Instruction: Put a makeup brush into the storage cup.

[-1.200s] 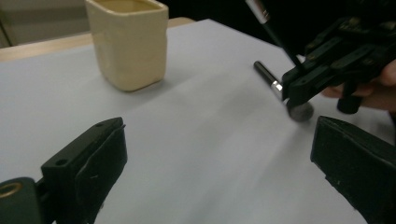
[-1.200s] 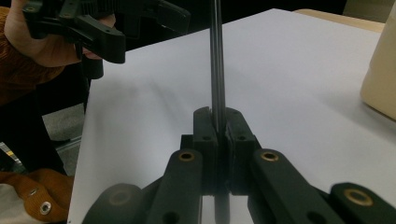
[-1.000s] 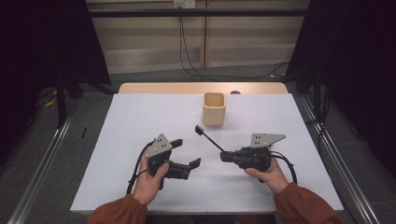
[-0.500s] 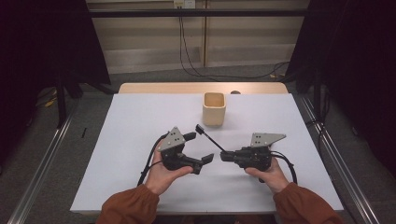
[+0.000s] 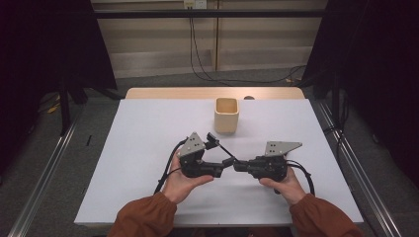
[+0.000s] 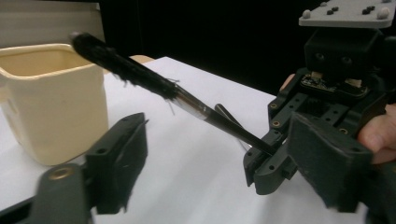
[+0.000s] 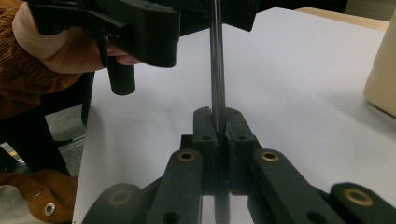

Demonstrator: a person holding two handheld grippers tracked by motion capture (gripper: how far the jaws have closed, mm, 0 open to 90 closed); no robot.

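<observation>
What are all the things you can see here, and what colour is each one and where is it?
brush: one, black bristles and thin dark handle, held up off the table, handle end clamped in the right gripper, passing between the left gripper's jaws
cup: one, cream, upright at the far middle of the table
table: one, white top with a wooden far edge
cables: a few, black, on the wall and floor behind the table
left gripper: one, black with a grey plate, its jaws have just been closing, pads not yet on the brush
right gripper: one, black, shut on the brush
sleeves: two, rust orange, at the near edge
</observation>
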